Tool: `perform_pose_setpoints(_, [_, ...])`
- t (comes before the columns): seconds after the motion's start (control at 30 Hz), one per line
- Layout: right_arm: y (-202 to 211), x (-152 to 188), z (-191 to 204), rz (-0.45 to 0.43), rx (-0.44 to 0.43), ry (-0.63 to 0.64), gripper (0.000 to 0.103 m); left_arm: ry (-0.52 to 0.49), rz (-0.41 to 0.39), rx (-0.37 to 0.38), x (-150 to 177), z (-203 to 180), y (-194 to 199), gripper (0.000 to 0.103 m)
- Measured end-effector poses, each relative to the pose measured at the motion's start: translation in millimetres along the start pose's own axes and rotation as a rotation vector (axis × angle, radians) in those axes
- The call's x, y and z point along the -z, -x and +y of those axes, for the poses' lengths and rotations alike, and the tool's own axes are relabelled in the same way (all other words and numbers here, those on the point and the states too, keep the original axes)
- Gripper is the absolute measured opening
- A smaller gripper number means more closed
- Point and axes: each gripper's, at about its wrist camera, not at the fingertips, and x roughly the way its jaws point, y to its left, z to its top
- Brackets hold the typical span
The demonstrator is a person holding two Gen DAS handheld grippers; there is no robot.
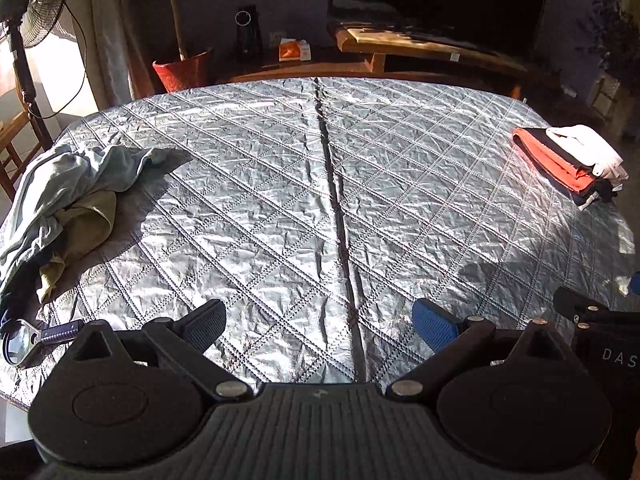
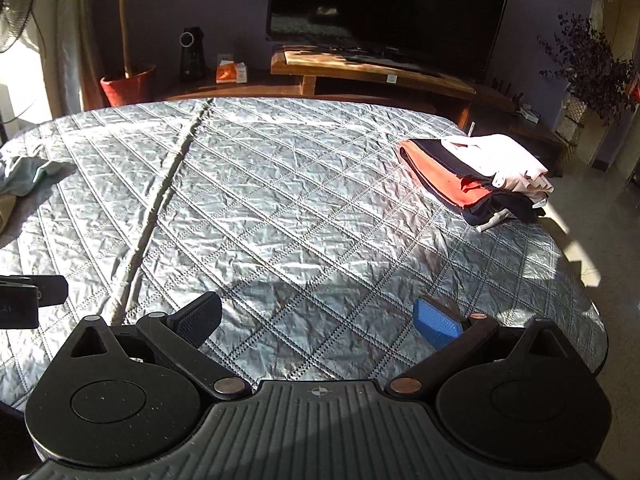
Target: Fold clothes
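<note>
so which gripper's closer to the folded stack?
Right. The folded stack sits ahead-right of the right gripper; the left gripper is farther off, across the quilted cover.

crinkled shiny quilted cover (image 1: 280, 184); soft cloth garments (image 1: 60, 192)

Two wrist fisheyes, set low at the near edge of a quilted silver table cover (image 1: 280, 200), both faced across it toward the far edge.

The left wrist view is taken from nearer the left side — the cover's centre seam (image 1: 336, 208) runs almost straight ahead, the crumpled clothes (image 1: 68, 200) lie close at the left edge, and the folded stack (image 1: 572, 164) is seen well off toward the far right corner. The right wrist view is set further right, so the seam (image 2: 160, 200) slants leftward and the stack (image 2: 480, 172) appears nearer. Shared by both: most of the cover, the seam, the stack, the red plant pot (image 1: 182, 70) and the television (image 2: 384, 8) beyond the far edge.
</note>
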Motion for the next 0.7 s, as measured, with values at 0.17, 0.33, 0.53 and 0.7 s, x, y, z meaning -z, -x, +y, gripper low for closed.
perform_pose_setpoints(0.17, [-56,-16,26,-0.024,-0.007,0.009,0.103,0.021,0.014,-0.029,-11,22,-55,0.099])
perform_pose_setpoints(0.33, [-114,-21,46,0.014,-0.013,0.063,0.103,0.022,-0.016,-0.036,-20,30,-97,0.099])
perform_pose_setpoints(0.53, [-158,-22,61,-0.027,-0.03,0.062,0.103,0.023,-0.053,-0.044,-31,40,-146,0.103])
perform_pose_setpoints(0.7, [-176,-30,79,-0.117,-0.036,0.114,0.103,0.018,-0.1,-0.05,-35,44,-167,0.103])
